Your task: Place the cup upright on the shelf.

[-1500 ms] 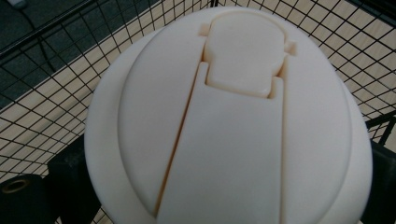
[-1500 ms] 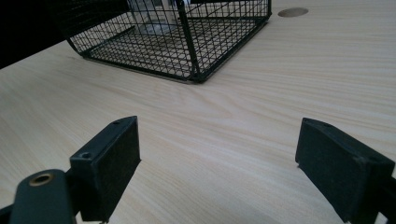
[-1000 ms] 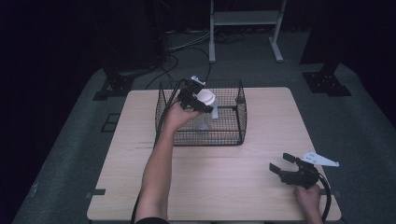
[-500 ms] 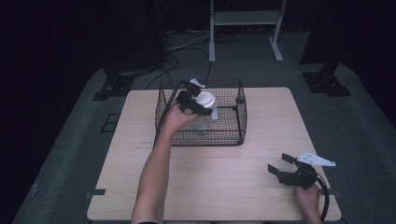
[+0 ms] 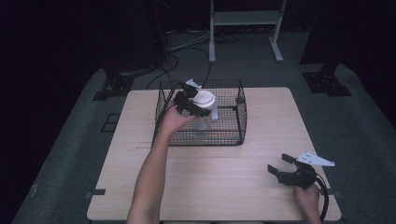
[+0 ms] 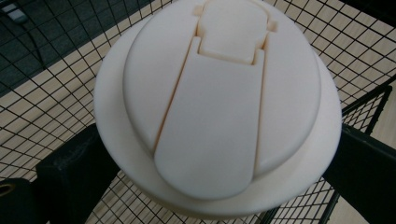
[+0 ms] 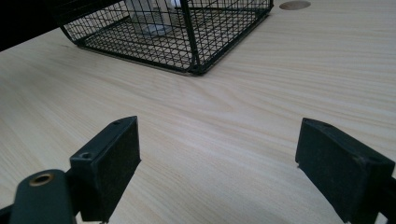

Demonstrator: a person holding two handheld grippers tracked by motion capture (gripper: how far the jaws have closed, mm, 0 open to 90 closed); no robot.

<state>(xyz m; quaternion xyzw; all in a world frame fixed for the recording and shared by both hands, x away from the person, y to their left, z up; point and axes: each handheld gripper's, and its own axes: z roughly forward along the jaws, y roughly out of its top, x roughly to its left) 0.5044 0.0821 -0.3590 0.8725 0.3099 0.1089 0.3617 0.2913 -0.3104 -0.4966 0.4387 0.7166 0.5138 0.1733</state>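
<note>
Gripping the white-lidded clear bottle (image 5: 204, 108) under its lid rim over the wire basket (image 5: 233, 135), the left gripper (image 5: 189, 103) carries a light, smooth, rigid load; the right gripper (image 5: 292, 171) rests spread, empty.

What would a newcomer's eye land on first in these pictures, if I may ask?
Most likely the white-lidded bottle, clamped just under its broad lid by the left gripper over the black wire basket at the table's far side. Next, the right gripper, open and holding nothing, near the table's near right corner.
</note>
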